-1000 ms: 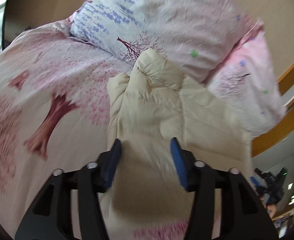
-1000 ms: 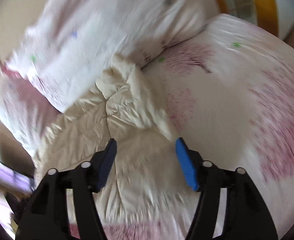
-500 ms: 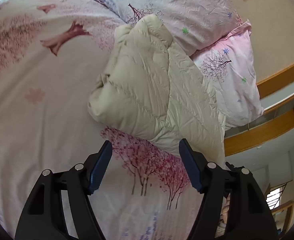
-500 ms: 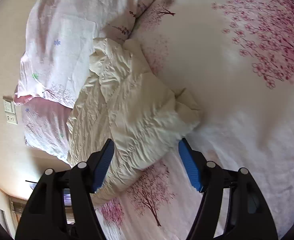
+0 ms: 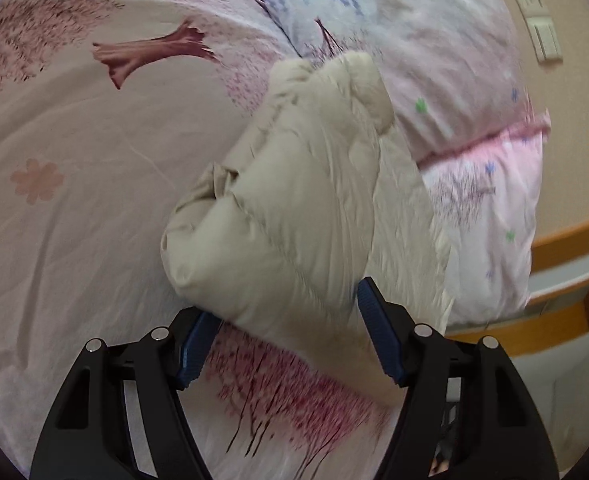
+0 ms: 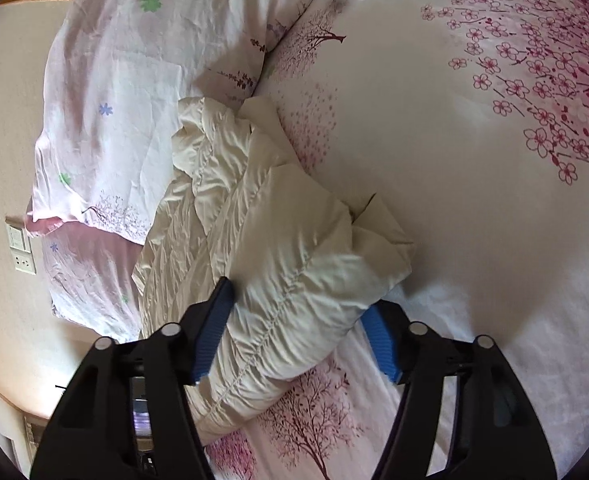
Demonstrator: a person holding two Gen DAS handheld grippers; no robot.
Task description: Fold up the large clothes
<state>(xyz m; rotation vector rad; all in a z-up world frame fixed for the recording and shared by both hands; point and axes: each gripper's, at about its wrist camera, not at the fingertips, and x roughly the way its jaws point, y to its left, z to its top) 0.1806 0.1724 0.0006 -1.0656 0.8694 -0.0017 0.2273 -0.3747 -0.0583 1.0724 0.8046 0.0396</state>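
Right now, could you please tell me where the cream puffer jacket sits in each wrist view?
Left wrist: cream puffer jacket centre, reaching down between the open jaws.
Right wrist: jacket centre-left, its lower edge between the open jaws.
Shared landmark: the floral pillow beside it.

Jacket (image 5: 294,208) edge motion-blurred; left finger (image 5: 196,344) partly hidden (behind jacket).

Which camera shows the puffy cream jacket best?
The right wrist view: the folded cream puffer jacket is sharp there, stitching and wrinkles clear, lying on the floral bedsheet. The left wrist view shows the jacket too, but blurred by motion.
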